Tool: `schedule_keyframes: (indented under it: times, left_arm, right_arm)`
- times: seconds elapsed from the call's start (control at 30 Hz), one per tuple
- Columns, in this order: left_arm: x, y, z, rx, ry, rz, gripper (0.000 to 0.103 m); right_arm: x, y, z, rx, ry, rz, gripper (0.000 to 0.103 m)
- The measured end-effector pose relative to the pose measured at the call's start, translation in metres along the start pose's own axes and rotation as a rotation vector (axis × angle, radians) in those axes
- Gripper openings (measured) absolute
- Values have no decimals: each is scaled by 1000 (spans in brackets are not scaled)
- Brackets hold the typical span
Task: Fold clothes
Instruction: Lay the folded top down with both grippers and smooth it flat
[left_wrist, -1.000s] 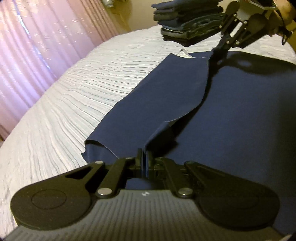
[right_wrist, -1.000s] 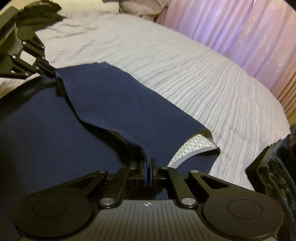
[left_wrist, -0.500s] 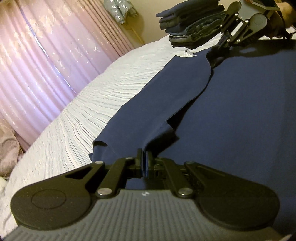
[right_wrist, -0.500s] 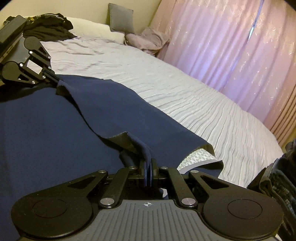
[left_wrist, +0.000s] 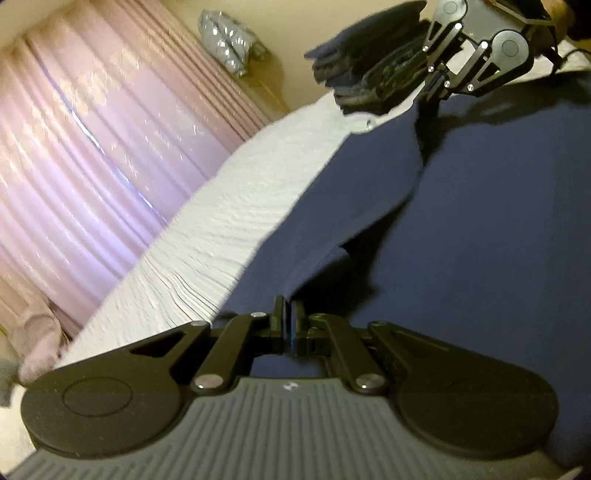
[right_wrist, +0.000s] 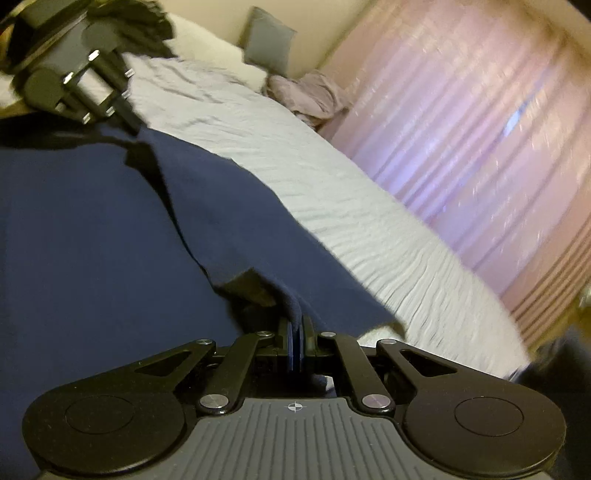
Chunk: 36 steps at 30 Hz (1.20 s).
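Where the left gripper (left_wrist: 287, 312) meets the cloth, its jaws are pressed nearly together on a raised edge of the navy garment (left_wrist: 480, 236). The right gripper (right_wrist: 296, 325) is likewise clamped, with a blue fold of the same garment (right_wrist: 92, 229) sandwiched between its jaws. No brand name or readable writing appears on either tool; each ribbed grey housing carries only a small round crosshair emblem. Both bodies are matte black, with linkage arms, silver pivot pins and round end discs.

The garment is smooth, dark blue fabric spread flat on the bed, with one long side lifted and turned over the main panel between the two grippers. Its full outline is cut off by the frame edges, so the type of garment cannot be determined. Motion blur softens both views.

The bedspread (left_wrist: 229, 236) is pale grey-white with a fine rippled texture. A stack of folded dark clothes (left_wrist: 369, 77) sits at the far end, partly hidden behind the opposite gripper. Pink pleated curtains (right_wrist: 480, 147) hang beyond the bed. A grey cushion (right_wrist: 269, 40) and a crumpled lilac cloth (right_wrist: 310, 96) lie near the headboard end.
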<state>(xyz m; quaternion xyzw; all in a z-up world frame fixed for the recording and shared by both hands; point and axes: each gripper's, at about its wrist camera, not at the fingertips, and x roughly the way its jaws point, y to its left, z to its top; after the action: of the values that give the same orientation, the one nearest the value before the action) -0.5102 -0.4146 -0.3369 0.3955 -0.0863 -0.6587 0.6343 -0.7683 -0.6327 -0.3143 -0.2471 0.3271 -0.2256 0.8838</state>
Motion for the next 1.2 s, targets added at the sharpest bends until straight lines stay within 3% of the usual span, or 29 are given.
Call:
schedule_keyframes:
  times: [0.1,0.23,0.43,0.7,0.93,1.2]
  left_arm:
    - [-27,4,10,5,-23,27,0]
    - [-64,-7,16,41,-27,11,0]
    - [-103,-49,12,104,2,-52,0]
    - [-124,-89,-3,101,51,-82,0]
    - [-131,-123,-17,182,92,-81,0]
    - [-146,-145,-21,149,99,-73,0]
  right_arm:
    - [-31,9,7,-98,-8,-43,1]
    - [-76,28,5,-162,12,-69,1]
    - [-124,72,-11,-172,50,-35,1]
    - [-152,97,-22,-148,67,-22,1]
    - [-167,111,-28,-141,87,-6,1]
    - [-184,125,-39,-111,118,3,0]
